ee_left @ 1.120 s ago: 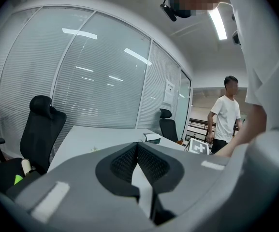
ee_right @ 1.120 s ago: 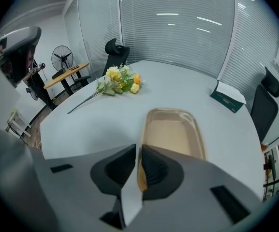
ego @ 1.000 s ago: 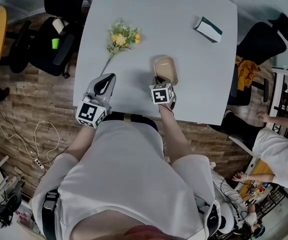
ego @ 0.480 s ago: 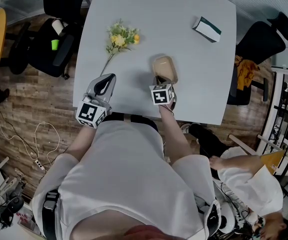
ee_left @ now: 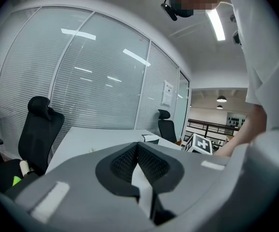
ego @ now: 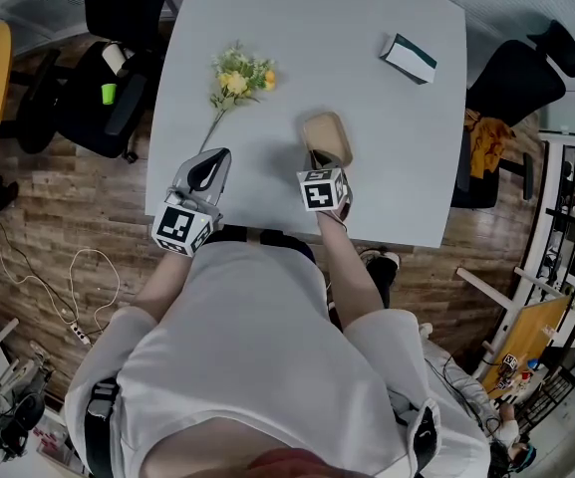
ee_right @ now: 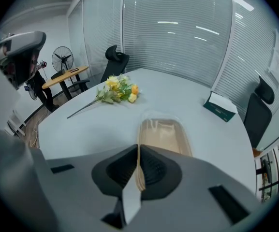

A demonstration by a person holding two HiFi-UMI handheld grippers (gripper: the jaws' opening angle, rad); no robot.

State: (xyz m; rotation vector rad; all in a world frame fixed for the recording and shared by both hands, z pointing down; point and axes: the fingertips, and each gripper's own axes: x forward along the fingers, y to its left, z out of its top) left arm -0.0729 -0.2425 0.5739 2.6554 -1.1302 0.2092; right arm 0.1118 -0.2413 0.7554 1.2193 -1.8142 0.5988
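Our right tool (ee_right: 138, 151) has its jaws pressed together on the thin near rim of a beige oblong plastic tray (ee_right: 164, 134). Only a narrow strip of the rim is between them. From this tool (ego: 317, 159) the tray (ego: 327, 135) runs toward 12 o'clock over the pale grey counter (ego: 297, 28). We cannot tell if its far end rests on the counter or is a little lifted.

Our left tool (ee_left: 137, 151) is closed completely with nothing inside. It is held at the near edge of the counter, at 9 o'clock from the right tool and well apart from the tray (ego: 210, 165).

A bunch of yellow and orange flowers with a long green stem (ego: 235, 76) lies at 10 o'clock from the tray. A green and white flat box (ego: 409, 58) lies at 1 o'clock, further away.

We think the hold is risky. The grip is only on one edge, so the long tray may bend, swing down or slip out of the jaws. A wide swing to the left could also sweep the flowers.
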